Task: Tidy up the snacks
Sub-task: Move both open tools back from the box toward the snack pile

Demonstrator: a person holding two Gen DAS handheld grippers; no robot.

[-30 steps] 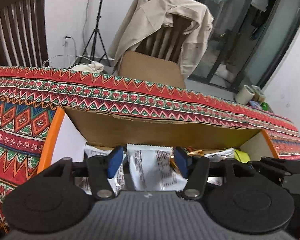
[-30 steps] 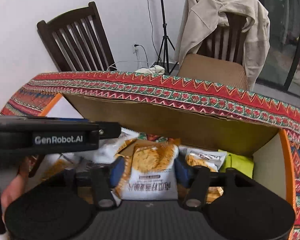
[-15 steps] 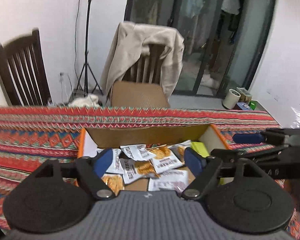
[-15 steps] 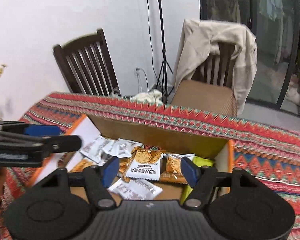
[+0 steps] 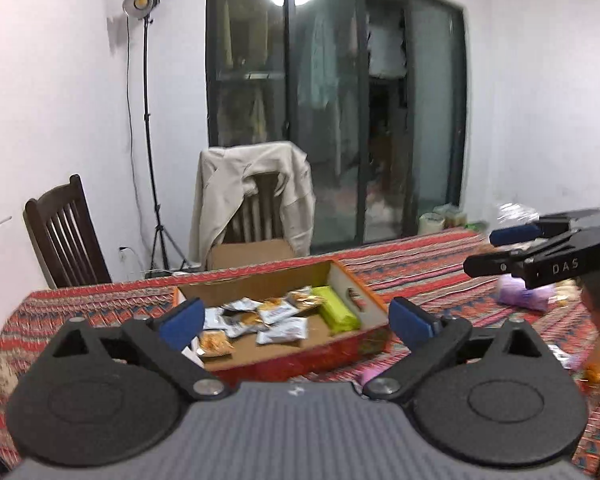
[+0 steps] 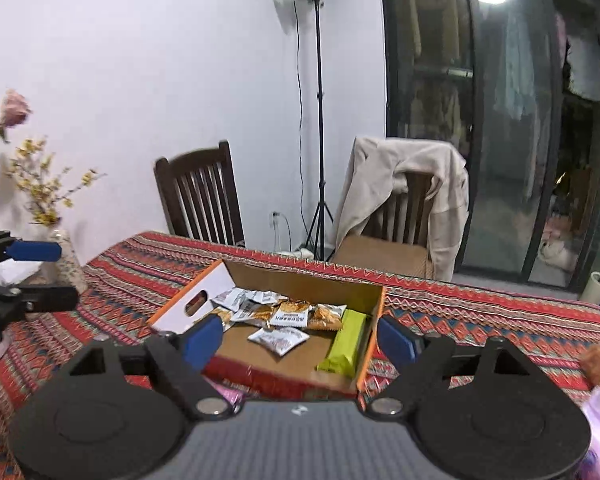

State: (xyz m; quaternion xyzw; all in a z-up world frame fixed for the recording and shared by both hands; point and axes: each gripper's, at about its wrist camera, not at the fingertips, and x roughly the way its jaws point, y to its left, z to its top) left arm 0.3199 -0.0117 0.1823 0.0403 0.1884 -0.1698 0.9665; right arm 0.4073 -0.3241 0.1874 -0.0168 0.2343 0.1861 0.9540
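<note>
**Standing back from a half-filled box**

Hanging above the near side of the cardboard box (image 5: 342,280), both tools are empty. The left gripper (image 5: 296,320) has just been spreading its jaws, and they stand wide with nothing between the blue pads, only the box seen through the gap. The right gripper (image 6: 300,340) has likewise just been opening and also carries nothing. That fits hands that are done with a drop and free to fetch more.

The snack packets (image 6: 284,314) lie loose in a heap against the far wall of the box, which is probably just where they fell. The green bar (image 6: 346,342) lies alone along the right-hand wall, lengthways, as if given its own lane. The near half of the box floor is bare card, so I judge there is room for more.

The box sits on the patterned tablecloth (image 6: 480,312), its cut-out handle wall on the left in the right wrist view.

Much is hard to read. To the right of the box, a pale purple packet (image 5: 524,294) on the cloth is smeared by blur, and I cannot tell what it is. Something pink pokes out just in front of the box, mostly hidden by the gripper bodies. The print on the packets is too small to make out.
</note>
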